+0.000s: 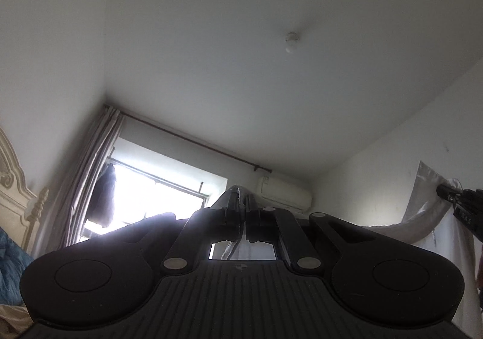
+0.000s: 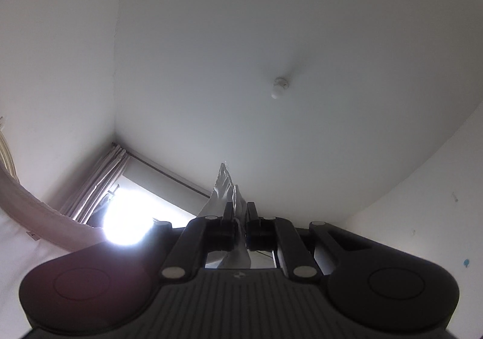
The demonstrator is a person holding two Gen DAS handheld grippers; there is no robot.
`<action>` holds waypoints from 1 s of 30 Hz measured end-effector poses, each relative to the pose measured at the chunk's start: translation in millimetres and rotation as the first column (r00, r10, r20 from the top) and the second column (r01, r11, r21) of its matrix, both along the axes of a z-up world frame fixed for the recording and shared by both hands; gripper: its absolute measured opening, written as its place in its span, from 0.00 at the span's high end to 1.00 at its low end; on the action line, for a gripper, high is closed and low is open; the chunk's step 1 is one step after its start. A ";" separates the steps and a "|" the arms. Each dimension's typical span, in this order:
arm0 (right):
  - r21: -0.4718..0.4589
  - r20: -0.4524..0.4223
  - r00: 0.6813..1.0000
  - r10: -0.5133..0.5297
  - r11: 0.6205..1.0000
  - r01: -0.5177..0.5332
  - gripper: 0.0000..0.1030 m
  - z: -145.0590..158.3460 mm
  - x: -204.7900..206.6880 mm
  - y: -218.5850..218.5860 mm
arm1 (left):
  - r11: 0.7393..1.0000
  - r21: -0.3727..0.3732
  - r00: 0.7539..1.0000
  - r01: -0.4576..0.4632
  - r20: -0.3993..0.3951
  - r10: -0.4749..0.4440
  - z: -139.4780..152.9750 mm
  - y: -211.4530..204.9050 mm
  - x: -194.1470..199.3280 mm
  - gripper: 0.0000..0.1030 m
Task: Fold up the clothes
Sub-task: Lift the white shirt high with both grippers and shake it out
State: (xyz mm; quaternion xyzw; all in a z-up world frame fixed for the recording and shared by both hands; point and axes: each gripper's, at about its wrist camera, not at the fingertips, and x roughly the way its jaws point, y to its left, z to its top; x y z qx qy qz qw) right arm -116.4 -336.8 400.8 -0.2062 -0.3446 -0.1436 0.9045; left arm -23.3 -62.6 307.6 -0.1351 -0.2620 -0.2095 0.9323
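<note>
Left claw [image 1: 241, 203] and right claw [image 2: 240, 212], both raised ceilingward, each pinching an edge of the white garment [image 1: 428, 212].

Both wrist views tilted ceilingward [image 1: 241, 37]

Both grippers tilted upward — left gripper [image 1: 240, 203], right gripper [image 2: 240, 212] clamped

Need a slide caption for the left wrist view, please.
Left gripper and right gripper hold a white garment aloft beneath the ceiling.
</note>
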 end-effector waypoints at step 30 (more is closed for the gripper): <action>-0.007 -0.562 0.804 -0.195 0.973 0.231 0.93 -220.7 455.2 -56.3 | 0.910 0.391 0.809 -0.141 -0.484 0.334 -235.6 -118.7 423.1 0.98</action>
